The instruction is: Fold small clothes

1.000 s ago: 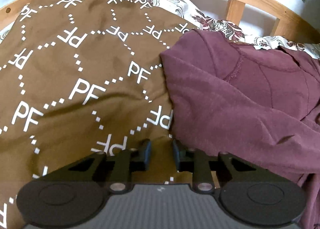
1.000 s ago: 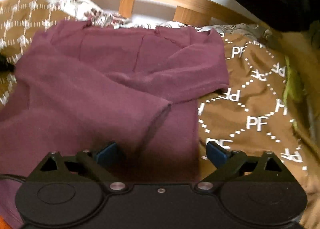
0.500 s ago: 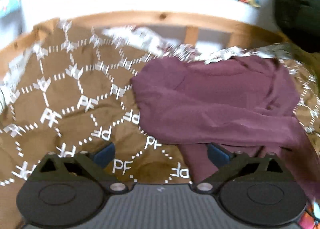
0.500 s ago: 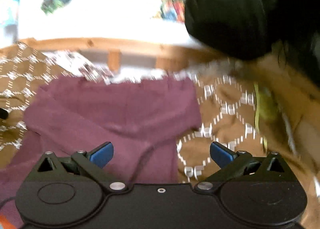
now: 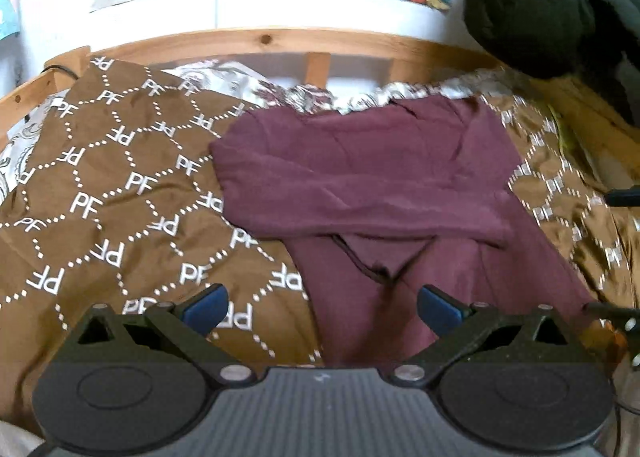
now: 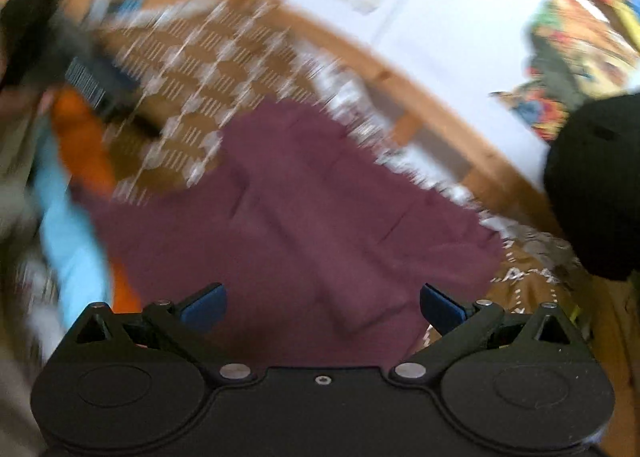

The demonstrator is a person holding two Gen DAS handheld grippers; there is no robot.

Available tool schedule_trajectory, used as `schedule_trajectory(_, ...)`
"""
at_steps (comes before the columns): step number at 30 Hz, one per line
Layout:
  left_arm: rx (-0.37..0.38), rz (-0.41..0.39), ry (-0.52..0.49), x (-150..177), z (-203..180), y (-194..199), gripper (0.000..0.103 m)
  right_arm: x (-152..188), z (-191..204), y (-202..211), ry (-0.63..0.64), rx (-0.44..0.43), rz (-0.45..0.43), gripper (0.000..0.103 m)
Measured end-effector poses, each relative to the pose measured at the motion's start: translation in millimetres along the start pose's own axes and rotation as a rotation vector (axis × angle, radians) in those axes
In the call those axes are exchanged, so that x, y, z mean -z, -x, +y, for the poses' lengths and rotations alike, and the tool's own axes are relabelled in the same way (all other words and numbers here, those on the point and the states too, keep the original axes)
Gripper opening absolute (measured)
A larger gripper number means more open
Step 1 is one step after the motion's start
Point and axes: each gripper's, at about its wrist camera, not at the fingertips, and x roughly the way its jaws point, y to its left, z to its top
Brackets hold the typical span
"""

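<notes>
The maroon soft-knit long-sleeved top (image 5: 372, 193) lies ahead of both tools on the brown monogram-printed bedspread (image 5: 120, 193), sleeves crossed over its body. Judged light, limp, non-slippery; best pinched at hem corners. Left gripper (image 5: 320, 303) and right gripper (image 6: 322, 303) stand spread, empty. A second earlier the left was nearly pressed together; both now sit farther back.

The maroon long-sleeved top (image 5: 372, 185) is showing as soft, matt knit cloth with stitched seams. The brown bedspread (image 5: 120, 193) under it is looking like smooth cloth with a faint sheen, printed with white PF letters. The bed rail (image 5: 264, 39) is appearing as pale, knotty wood. The left gripper (image 5: 320, 307) is presenting matt black plastic arms, blue pads and small shiny metal pins.
</notes>
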Motion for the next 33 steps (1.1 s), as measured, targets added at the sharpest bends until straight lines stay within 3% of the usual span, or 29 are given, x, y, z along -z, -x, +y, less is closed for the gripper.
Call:
schedule_trajectory(3, -0.003, 0.015, -0.041, 7, -9, -1, 0.102, 11, 22, -7, 0.078, -0.017, 0.066, 0.102)
schedule_trajectory(7, -0.007, 0.026, -0.060, 10, -13, -3, 0.102, 19, 29, -27, 0.046, -0.009, 0.140, 0.102)
schedule_trajectory(33, -0.028, 0.081, -0.087, 13, -17, -14, 0.102, 21, 23, -42, -0.006, -0.001, 0.178, 0.102)
